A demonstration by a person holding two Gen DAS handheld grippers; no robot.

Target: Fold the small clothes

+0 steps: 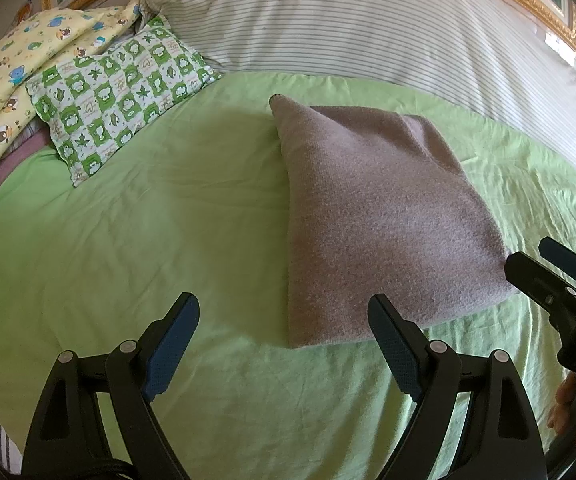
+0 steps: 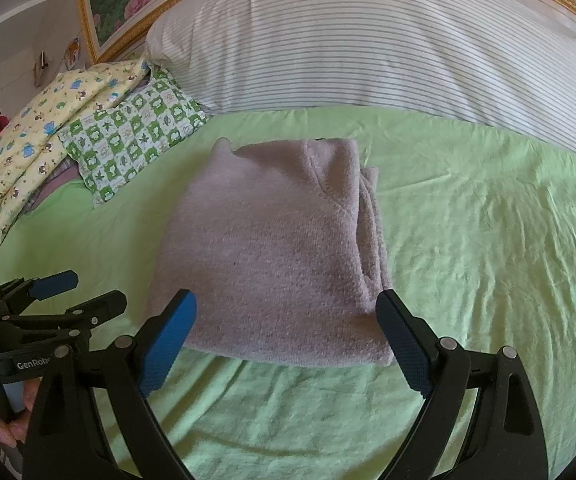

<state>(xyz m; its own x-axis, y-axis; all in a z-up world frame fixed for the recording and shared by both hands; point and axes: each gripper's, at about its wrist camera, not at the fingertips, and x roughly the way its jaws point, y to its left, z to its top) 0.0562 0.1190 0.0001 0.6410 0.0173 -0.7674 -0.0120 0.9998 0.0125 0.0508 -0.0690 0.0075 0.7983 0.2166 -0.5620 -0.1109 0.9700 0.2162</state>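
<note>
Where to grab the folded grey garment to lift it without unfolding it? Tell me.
Probably the near folded edge of the garment, from the front, low along the sheet. That edge looks thick and closed, and it already sits between the open right gripper. The loose layered edges show on the garment's right side, so gripping there would likely let it fall open.

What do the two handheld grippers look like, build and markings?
Both match: the left gripper and right gripper have black plastic frames with triangular cutouts, silver pivot pins and textured blue pads on the fingers. White "GenRob..." lettering, cut off, marks the left unit's body in the right wrist view. No sleeves are visible.
</note>
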